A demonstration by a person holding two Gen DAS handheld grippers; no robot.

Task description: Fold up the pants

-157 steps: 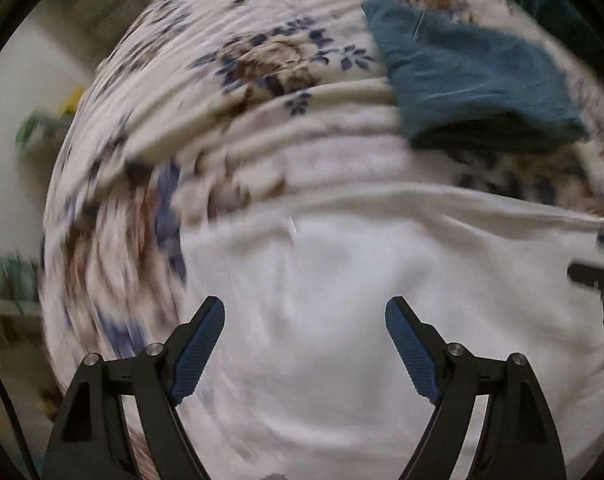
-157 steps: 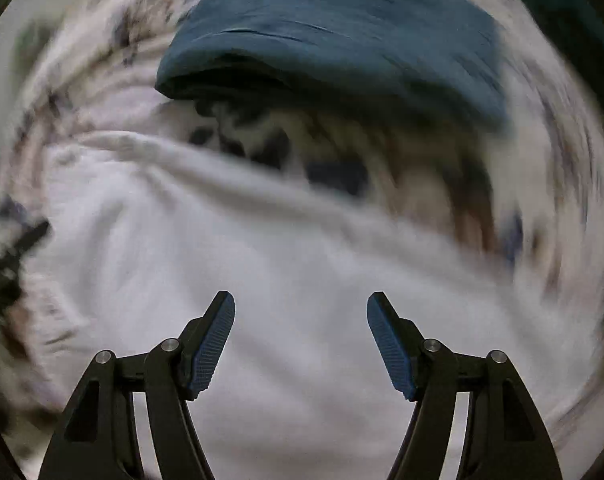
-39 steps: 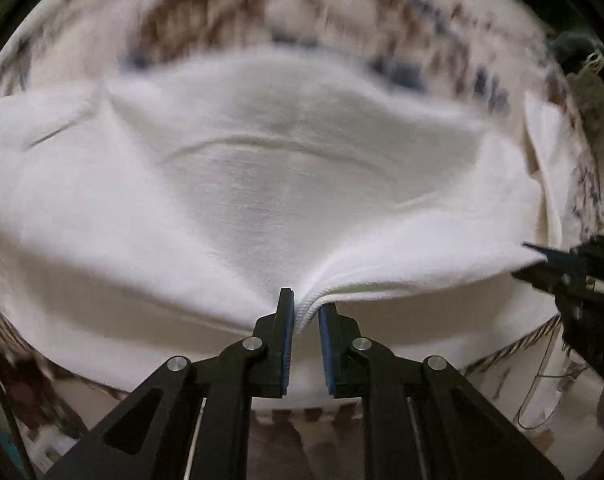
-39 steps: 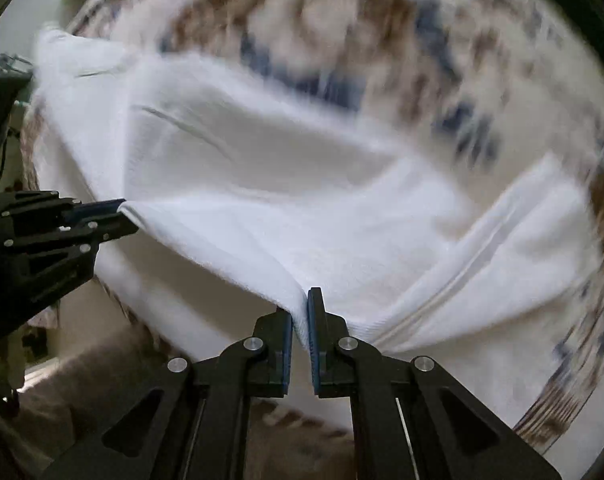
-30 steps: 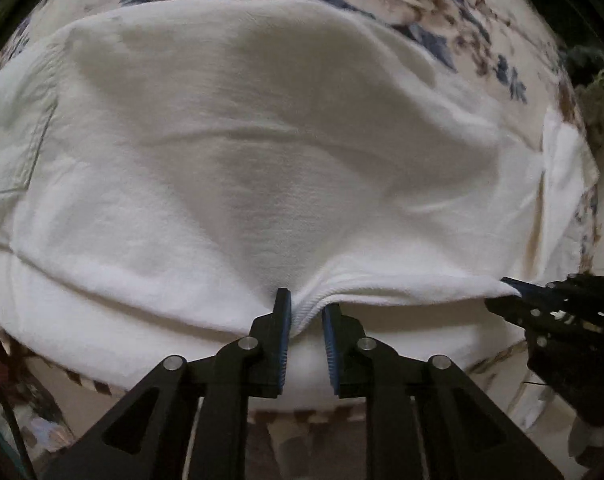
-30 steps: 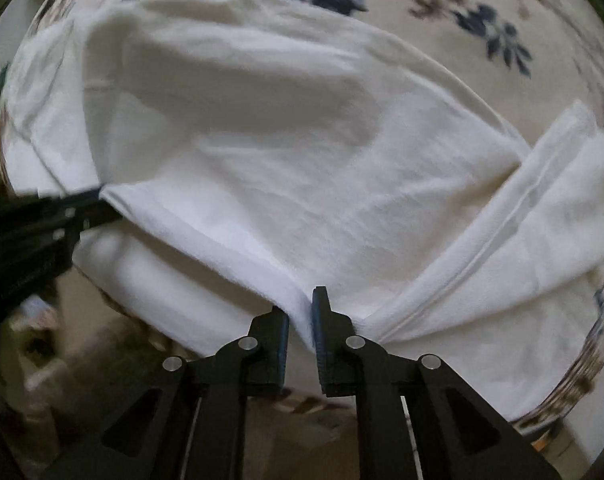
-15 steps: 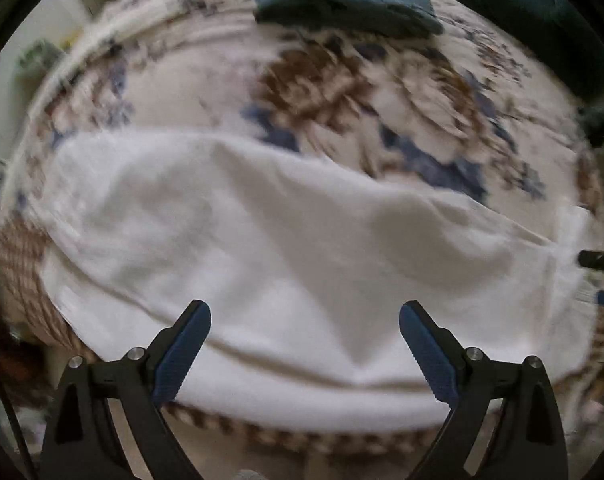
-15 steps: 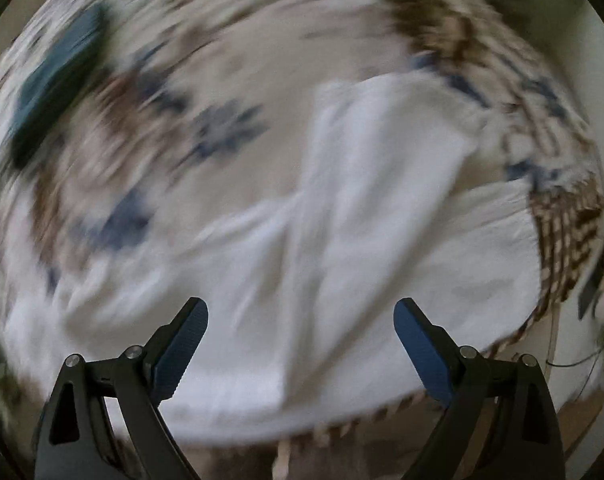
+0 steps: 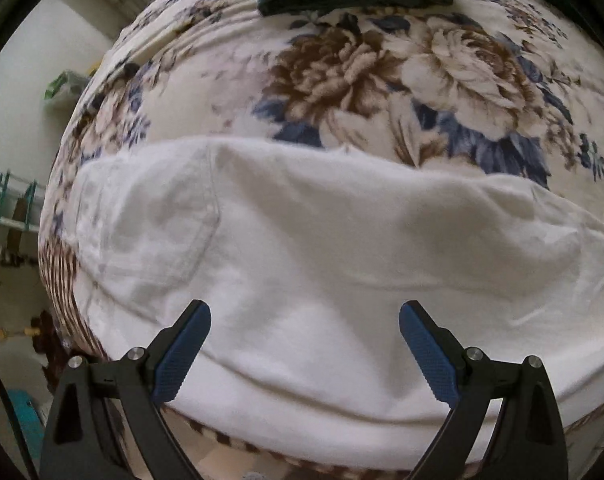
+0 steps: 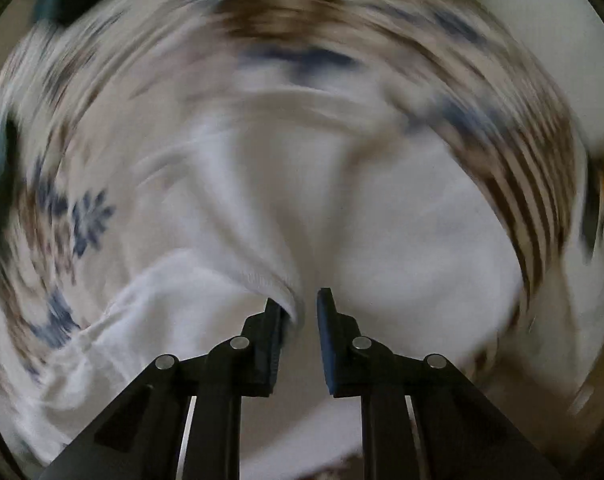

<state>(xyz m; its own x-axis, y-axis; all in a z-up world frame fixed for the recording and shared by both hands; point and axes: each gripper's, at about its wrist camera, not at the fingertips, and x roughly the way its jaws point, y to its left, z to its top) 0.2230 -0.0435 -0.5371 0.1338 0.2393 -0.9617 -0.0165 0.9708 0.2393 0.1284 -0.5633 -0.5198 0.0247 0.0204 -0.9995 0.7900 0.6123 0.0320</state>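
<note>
Fingers of the left gripper (image 9: pixel 305 354) stand spread wide above the white pants (image 9: pixel 321 248), touching nothing. Those pants lie folded across the near edge of the bed (image 9: pixel 381 80) (a flowered cover). Right gripper (image 10: pixel 300 312) fingers are closing, a fold of pants hem between them, view blurred.

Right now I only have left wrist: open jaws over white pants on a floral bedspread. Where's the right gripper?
Observer: Out of your frame. Its own camera shows the right gripper at a hemmed edge of the white pants.
Operator: Gripping it?
Observer: Jaws closing. The hem sits between them against one finger, and the other is not yet touching.
Operator: Where on the bed?
Observer: By the bedspread's striped border. That view is motion-blurred.
</note>
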